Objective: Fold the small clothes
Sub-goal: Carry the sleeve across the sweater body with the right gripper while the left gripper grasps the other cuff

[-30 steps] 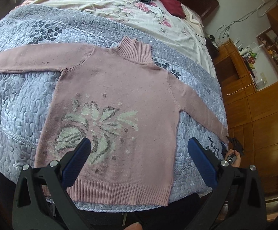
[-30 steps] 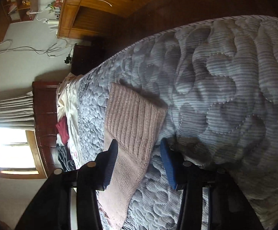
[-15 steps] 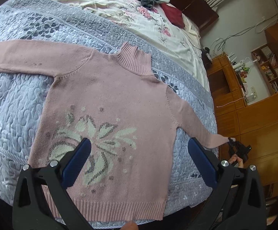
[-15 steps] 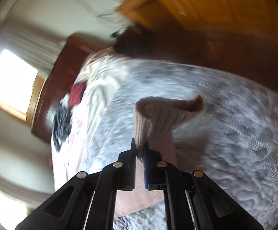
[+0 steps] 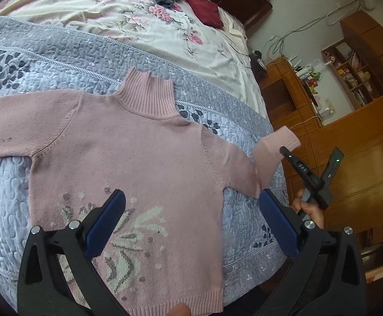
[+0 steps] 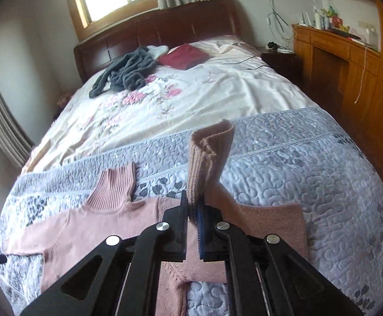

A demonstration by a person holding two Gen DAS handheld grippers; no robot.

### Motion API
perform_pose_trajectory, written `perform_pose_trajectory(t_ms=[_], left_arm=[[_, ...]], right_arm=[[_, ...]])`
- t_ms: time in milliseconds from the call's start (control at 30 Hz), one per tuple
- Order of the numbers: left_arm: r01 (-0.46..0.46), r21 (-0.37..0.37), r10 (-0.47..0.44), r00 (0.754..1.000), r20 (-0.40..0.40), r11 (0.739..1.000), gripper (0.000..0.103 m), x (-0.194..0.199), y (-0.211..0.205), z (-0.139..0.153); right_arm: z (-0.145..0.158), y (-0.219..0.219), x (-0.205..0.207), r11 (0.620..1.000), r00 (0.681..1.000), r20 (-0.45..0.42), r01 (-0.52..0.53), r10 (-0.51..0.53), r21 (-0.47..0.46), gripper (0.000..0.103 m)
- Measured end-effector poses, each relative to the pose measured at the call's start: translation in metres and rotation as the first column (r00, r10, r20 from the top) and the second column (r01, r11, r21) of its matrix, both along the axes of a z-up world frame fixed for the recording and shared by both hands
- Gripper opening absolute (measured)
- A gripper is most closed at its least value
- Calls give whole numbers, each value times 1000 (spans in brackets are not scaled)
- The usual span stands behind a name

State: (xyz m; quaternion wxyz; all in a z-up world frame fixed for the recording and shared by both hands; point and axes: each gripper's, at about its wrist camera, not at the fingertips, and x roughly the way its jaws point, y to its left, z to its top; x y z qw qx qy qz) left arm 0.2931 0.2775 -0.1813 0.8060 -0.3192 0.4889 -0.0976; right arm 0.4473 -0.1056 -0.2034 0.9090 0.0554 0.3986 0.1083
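Pink knit sweater (image 5: 138, 158) is lying flat on quilted grey bedspread (image 5: 46, 60). Right gripper (image 6: 192, 210) is pinching its ribbed cuff (image 6: 209, 152), lifting it. Left gripper (image 5: 191, 210) is hovering, spread wide.

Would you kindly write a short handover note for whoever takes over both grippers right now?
Right gripper: shut on the sweater's right sleeve cuff, lifted off the quilt and bent back toward the body.
Left gripper: open, empty, hovering over the sweater's lower front.
Pink sweater: flat, front up, collar toward the headboard; the other sleeve lies stretched out to the side.
Done: right sleeve picked up only.
Left: lay that sleeve across the chest, fold in the other sleeve, then fold the body.
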Motion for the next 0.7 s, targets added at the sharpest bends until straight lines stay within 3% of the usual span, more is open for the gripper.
perform_pose_trajectory(t_ms=[267, 367, 433, 533, 600, 700], left_arm=[[97, -103, -101, 994, -41, 990, 100, 65, -12, -56], [111, -230, -126, 991, -53, 967, 100, 91, -18, -87], [110, -276, -135, 988, -73, 955, 100, 107, -24, -110], [109, -326, -156, 980, -123, 939, 100, 129, -41, -141], [113, -361, -177, 973, -148, 926, 100, 142, -54, -161], [105, -412, -200, 960, -194, 905, 100, 157, -73, -189]], right_arm=[[-88, 106, -17, 962, 986, -92, -157, 139, -222, 5], [-125, 132, -28, 936, 974, -142, -209, 174, -285, 5], [-145, 142, -37, 916, 968, -164, -235, 191, -324, 6], [-154, 143, -53, 902, 962, -162, -265, 221, -340, 18], [-148, 136, -67, 903, 963, -138, -264, 230, -339, 38], [-134, 121, -90, 913, 964, -122, -263, 237, -311, 41]])
